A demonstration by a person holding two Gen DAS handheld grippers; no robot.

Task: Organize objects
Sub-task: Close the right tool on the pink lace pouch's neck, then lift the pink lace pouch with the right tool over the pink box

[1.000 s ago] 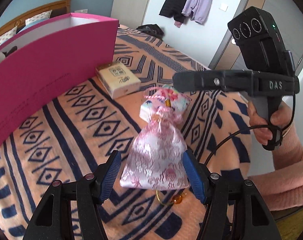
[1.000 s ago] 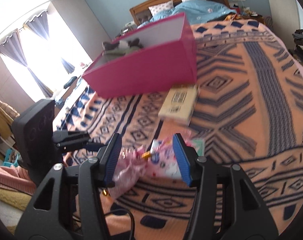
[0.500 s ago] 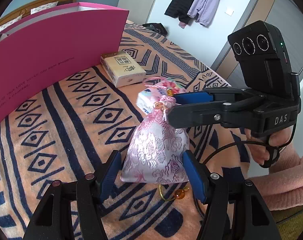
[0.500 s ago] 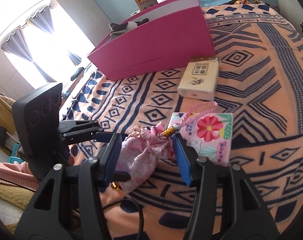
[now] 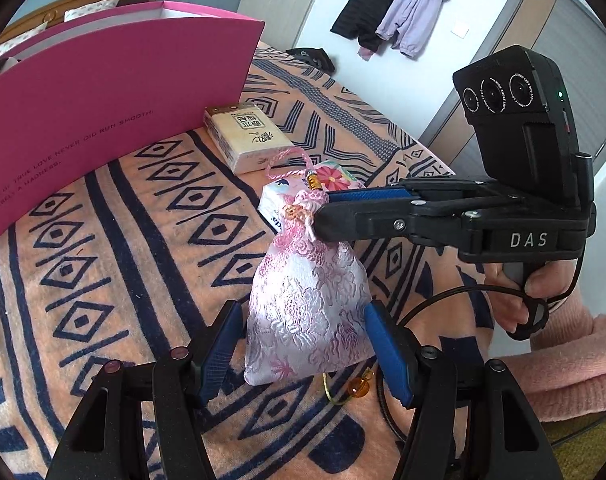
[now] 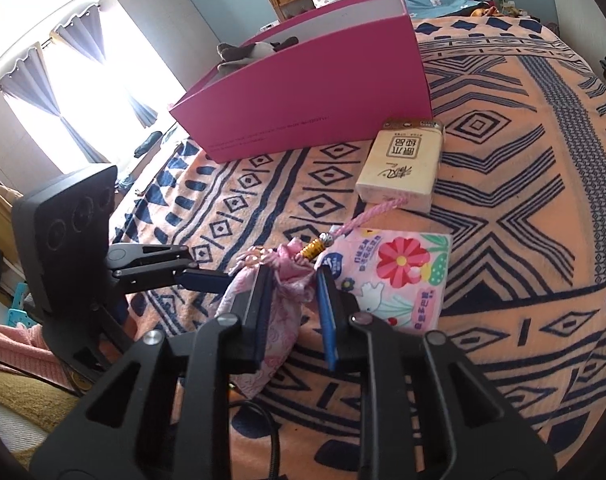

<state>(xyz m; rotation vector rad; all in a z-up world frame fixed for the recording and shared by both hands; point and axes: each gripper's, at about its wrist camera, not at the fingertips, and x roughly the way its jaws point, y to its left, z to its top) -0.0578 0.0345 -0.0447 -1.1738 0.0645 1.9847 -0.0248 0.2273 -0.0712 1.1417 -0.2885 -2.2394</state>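
Observation:
A pink brocade drawstring pouch [image 5: 307, 312] stands on the patterned bedspread between the open fingers of my left gripper [image 5: 303, 344], whose pads stand just beside its base. My right gripper [image 6: 293, 300] comes in from the right and its jaws have closed on the pouch's gathered neck [image 6: 289, 280]; it also shows in the left wrist view [image 5: 323, 220]. A pink cord with a gold bead [image 6: 315, 248] trails from the neck. A flowered tissue pack [image 6: 395, 276] lies just behind the pouch.
A tan tissue pack [image 6: 403, 168] lies farther back by an open pink box [image 6: 323, 108] holding a plush toy [image 6: 243, 52]. A small amber bead on a gold ring [image 5: 357, 390] lies by my left gripper. The bed edge is near, with the person's pink sleeve [image 5: 563, 356].
My right gripper has moved in from above the flowered pack and closed around the pouch's neck. My left gripper has stayed open around the pouch's base.

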